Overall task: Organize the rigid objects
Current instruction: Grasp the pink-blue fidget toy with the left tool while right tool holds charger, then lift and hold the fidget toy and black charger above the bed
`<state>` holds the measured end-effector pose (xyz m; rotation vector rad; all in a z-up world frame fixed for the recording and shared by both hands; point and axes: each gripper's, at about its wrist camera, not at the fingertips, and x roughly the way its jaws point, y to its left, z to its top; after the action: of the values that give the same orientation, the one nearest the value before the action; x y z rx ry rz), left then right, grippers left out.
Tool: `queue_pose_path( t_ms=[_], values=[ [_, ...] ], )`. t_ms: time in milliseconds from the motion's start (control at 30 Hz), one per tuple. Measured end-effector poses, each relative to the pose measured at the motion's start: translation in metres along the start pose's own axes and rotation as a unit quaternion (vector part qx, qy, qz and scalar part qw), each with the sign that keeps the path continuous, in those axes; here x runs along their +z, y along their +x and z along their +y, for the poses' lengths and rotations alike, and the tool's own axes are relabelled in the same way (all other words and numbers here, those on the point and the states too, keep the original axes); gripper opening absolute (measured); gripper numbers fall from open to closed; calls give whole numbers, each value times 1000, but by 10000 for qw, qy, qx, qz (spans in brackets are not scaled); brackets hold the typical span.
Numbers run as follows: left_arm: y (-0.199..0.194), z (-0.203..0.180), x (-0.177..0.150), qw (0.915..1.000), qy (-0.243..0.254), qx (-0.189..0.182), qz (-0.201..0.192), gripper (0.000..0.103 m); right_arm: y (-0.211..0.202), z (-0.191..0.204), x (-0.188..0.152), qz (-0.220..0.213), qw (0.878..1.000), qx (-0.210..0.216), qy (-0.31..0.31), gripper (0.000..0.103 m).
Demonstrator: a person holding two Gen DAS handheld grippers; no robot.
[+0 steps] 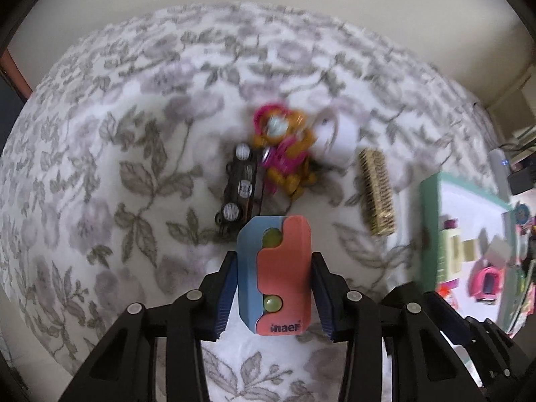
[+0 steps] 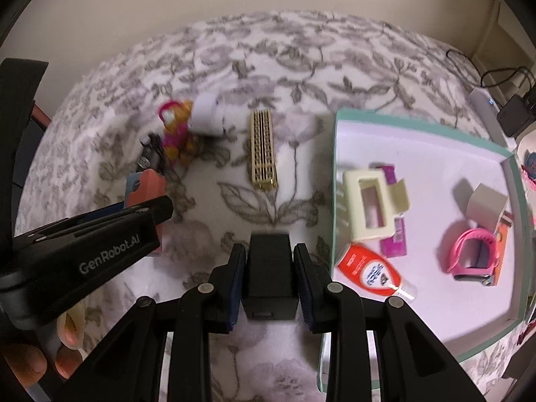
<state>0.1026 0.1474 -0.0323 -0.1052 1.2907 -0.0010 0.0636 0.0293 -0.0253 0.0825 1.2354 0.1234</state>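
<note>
— Between the left gripper (image 1: 273, 288) fingers, what is held?
— A blue-and-coral case (image 1: 274, 274) is clamped there, raised above the floral bedspread (image 1: 100, 167).

— And the right gripper (image 2: 269, 284)?
— It is closed on a black block (image 2: 269, 274), just left of the tray's teal edge (image 2: 333, 201).

— What is left on the bedspread?
— A gold comb (image 2: 263, 149) is seen lying well apart from the tray; a toy car (image 1: 239, 184) and an orange figure (image 1: 284, 150) are touching, blurred.

— Is room left in the tray?
— A cream hair clip (image 2: 372, 207), a red bottle (image 2: 368, 268) and a pink watch (image 2: 472, 254) are kept inside; bare floor is left at its far end.
</note>
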Motion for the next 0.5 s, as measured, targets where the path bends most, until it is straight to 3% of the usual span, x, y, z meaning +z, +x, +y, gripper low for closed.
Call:
queue_pose_path(
  t_ms=[67, 100, 267, 333, 500],
  values=[
    [-12, -1, 4, 9999, 39, -38, -151, 45, -10, -3, 2, -120, 9999, 38, 16, 27],
    [-16, -1, 5, 9998, 59, -48, -205, 45, -15, -4, 3, -178, 9998, 63, 35, 15],
    [-45, 21, 3, 9990, 230, -115, -377, 45, -33, -18, 6, -368, 9992, 81, 124, 15],
    [-52, 13, 1, 9989, 255, -140, -377, 45, -30, -23, 6, -295, 9994, 101, 169, 15],
    [-33, 12, 4, 9992, 298, -61, -263, 45, -18, -25, 1, -64, 9999, 55, 118, 15]
  ],
)
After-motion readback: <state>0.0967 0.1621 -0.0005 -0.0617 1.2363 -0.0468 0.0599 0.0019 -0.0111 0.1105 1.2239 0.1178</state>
